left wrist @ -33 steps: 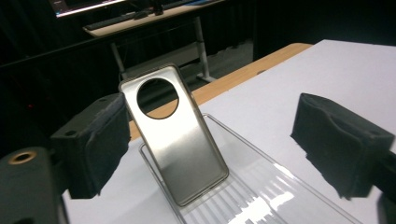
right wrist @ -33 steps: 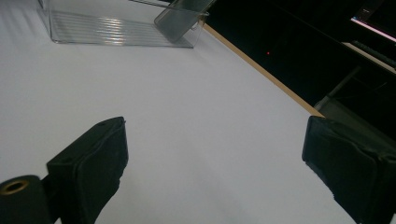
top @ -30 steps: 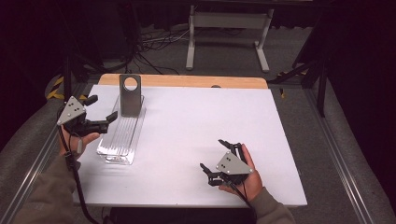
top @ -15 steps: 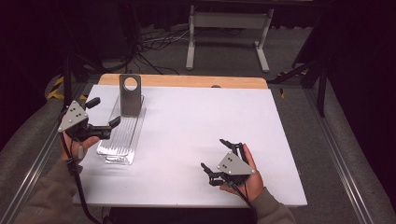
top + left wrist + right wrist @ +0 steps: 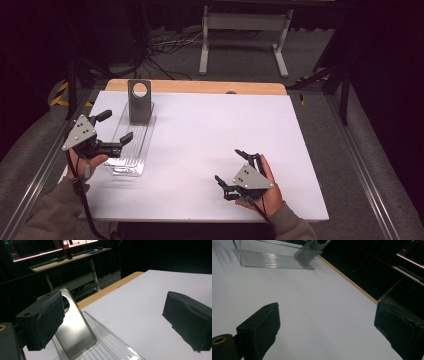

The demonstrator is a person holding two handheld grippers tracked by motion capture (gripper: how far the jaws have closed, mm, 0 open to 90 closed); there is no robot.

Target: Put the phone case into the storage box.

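- The left tool (image 5: 112,131) hovers with its jaws spread wide over the clear plastic tray (image 5: 131,150), which lies along the left edge of the bench (image 5: 210,135).
- A metal plate (image 5: 139,101) with 1 round hole stands tilted at the tray's far end, near the far-left corner; in the left gripper view it (image 5: 75,332) leans just past the left-hand jaw, and nothing is between the jaws.
- The right tool (image 5: 235,170) sits near the near edge, right of centre, jaws wide and empty, well apart from the tray.
- My judgement: the work is at its start; the plate is not yet gripped, and reaching, closing and lifting all remain.
- The bench top is white and bare, with a wooden strip along the far edge.
- Beyond it the room is dark: grey floor, loose cables, a white desk frame.
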